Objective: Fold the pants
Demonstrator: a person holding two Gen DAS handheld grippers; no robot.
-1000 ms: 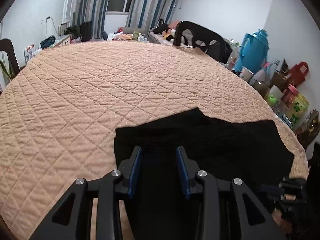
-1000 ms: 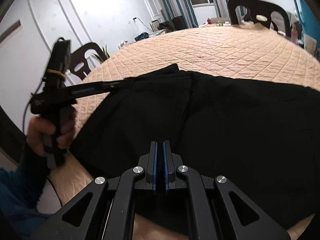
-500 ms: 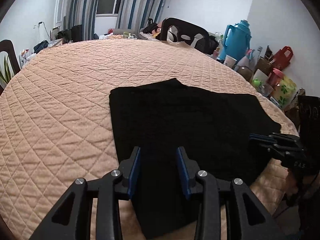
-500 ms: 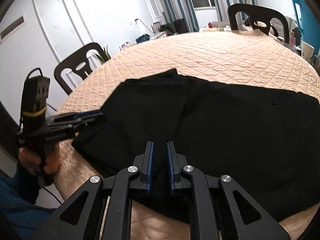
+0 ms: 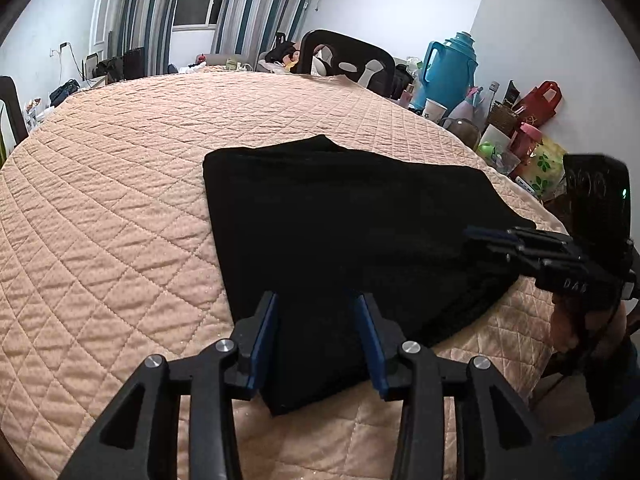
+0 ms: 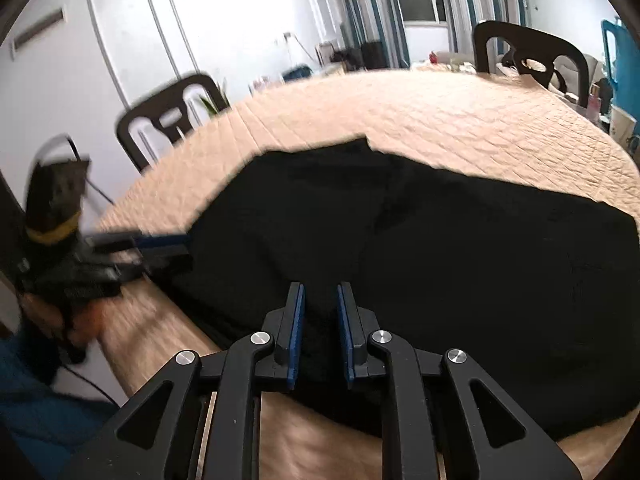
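Black pants [image 5: 340, 232] lie folded flat near the front edge of a round table with a quilted peach cover [image 5: 120, 184]. My left gripper [image 5: 318, 320] is open above the pants' near left corner and holds nothing. It also shows at the left of the right wrist view [image 6: 168, 246]. My right gripper [image 6: 320, 312] is open over the near edge of the pants [image 6: 440, 272], empty. It shows in the left wrist view [image 5: 496, 240] at the pants' right edge.
A dark chair [image 5: 344, 64] stands at the far side, another chair [image 6: 172, 120] at the left. A blue thermos [image 5: 452, 68], cups, bottles and bags [image 5: 536, 104] crowd the right beside the table. The table's front edge is close below both grippers.
My right gripper has opened and let go of the pants. Both grippers have pulled back toward the table's front edge, and the pants now lie flat.
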